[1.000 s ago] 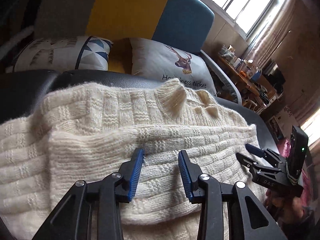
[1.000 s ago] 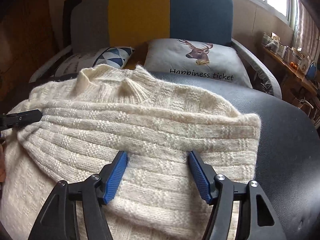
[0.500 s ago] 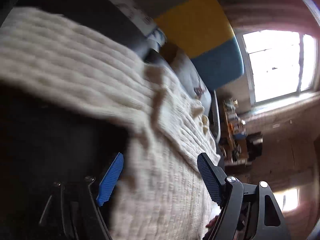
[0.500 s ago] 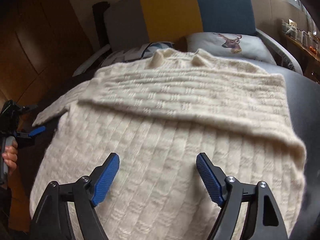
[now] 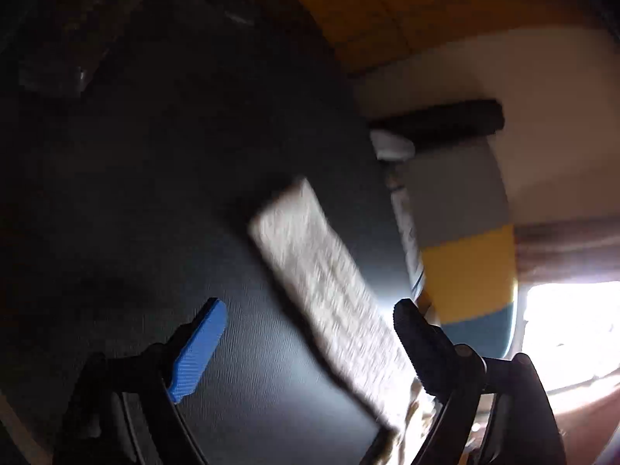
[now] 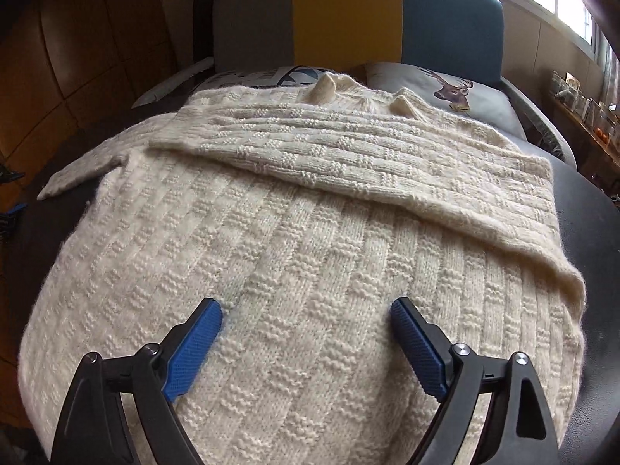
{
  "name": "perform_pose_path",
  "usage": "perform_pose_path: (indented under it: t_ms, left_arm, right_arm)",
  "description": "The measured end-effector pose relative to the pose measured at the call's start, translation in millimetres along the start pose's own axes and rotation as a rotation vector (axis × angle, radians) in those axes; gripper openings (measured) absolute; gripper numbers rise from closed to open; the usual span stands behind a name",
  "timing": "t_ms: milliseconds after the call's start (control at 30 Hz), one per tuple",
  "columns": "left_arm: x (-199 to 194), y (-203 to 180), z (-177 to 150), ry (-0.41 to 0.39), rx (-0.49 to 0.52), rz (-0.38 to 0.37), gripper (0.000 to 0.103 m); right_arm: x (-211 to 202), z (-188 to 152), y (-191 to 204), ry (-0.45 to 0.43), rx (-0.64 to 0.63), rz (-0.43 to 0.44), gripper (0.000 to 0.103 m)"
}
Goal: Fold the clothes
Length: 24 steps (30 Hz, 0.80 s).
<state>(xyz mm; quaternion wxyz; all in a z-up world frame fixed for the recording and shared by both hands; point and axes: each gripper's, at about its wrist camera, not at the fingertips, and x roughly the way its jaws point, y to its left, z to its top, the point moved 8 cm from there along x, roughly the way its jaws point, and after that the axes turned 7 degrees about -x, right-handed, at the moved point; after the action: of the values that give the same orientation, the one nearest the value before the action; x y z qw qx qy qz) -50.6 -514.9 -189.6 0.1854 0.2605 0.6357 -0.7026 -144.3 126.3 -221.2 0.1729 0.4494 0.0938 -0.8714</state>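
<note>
My right gripper [image 6: 306, 345] had let go: 1 second back its jaws sat closer together over the sweater [image 6: 302, 263], and they had just been opening to full spread, pads hovering above the knit with nothing pinched. It had pulled back toward the hem, so more of the body showed than before. The right sleeve [image 6: 348, 162] lay folded flat across the chest, its cuff reaching the left side, so fold 1 looked done.

My left gripper [image 5: 306, 345] had swung off the chest where it was a second ago and out to the left edge. Its view was rolled and blurred. Jaws had opened, then eased in a little, and they stood apart. The left sleeve [image 5: 329, 294] ran between them over the black surface [image 5: 135, 193], but the pads probably weren't pressing it yet; blur made contact hard to call.

In the right view that same sleeve stuck out past the sweater's left side, unfolded.

Sweater stayed on the black surface, collar [image 6: 329, 85] toward the sofa [image 6: 348, 11] and pillows [image 6: 445, 89].

Judgement: next is grabbing the left sleeve and laying it across the chest, then the bottom-up fold. Roughly a third done.
</note>
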Motion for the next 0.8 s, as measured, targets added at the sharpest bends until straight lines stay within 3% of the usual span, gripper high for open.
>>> perform_pose_path:
  t_ms: [67, 100, 300, 467, 567, 800]
  left_arm:
    - [10.4, 1.0, 5.5, 0.012, -0.012, 0.01, 0.043]
    - [17.5, 1.8, 6.3, 0.025, -0.019, 0.016, 0.039]
    - [42.4, 8.5, 8.2, 0.066, -0.076, 0.011, 0.04]
    - [33.8, 17.1, 7.7, 0.02, -0.128, 0.019, 0.044]
    - [30.4, 23.6, 7.9, 0.003, -0.157, 0.023, 0.055]
    - [41.8, 28.1, 23.3, -0.02, -0.239, -0.026, 0.057]
  right_arm:
    - [0.4, 0.4, 0.5, 0.002, -0.002, -0.005, 0.093]
    - [0.4, 0.4, 0.6, 0.003, -0.003, -0.007, 0.093]
    - [1.2, 0.7, 0.6, 0.005, -0.001, -0.009, 0.095]
    - [2.2, 1.1, 1.4, 0.006, 0.001, -0.012, 0.097]
    - [1.7, 0.7, 1.6, 0.005, 0.0, -0.013, 0.097]
    - [1.2, 0.5, 0.3, 0.006, -0.001, -0.01, 0.097]
